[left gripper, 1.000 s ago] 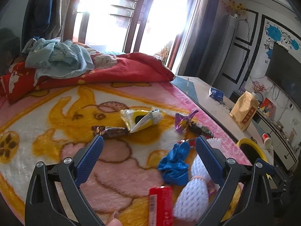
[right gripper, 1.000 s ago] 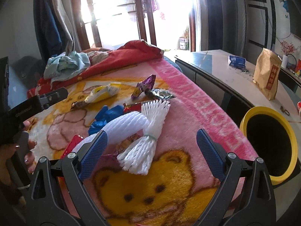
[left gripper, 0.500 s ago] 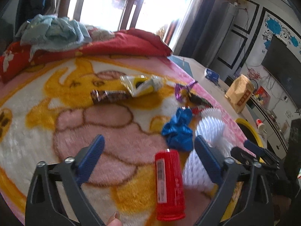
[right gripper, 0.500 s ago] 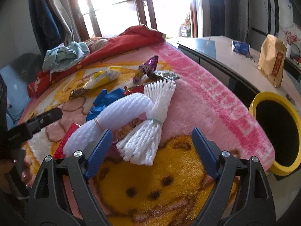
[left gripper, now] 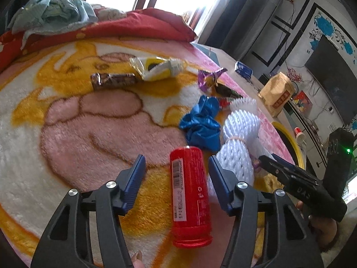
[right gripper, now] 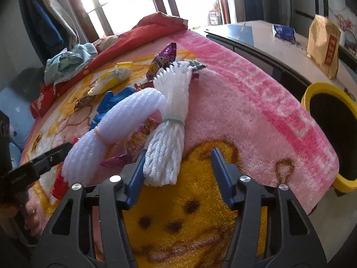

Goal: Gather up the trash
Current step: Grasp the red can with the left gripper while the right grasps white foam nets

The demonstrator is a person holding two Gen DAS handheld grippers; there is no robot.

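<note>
My left gripper (left gripper: pixel 176 174) has just been closing, not yet pinching the red can (left gripper: pixel 189 196), which points to 12 o'clock.

We looked down along each claw, close over the bed (left gripper: pixel 67 116). Both views shared the white foam nets (left gripper: pixel 239 134), (right gripper: pixel 133 109); the yellow bin (right gripper: pixel 328 89) sat right of frame.

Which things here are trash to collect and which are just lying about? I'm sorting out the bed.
Trash job:
red can
white foam nets
blue bag
snack wrappers
yellow bin

Lying about:
blanket
red quilt
light blue clothes
brown paper bag
</note>
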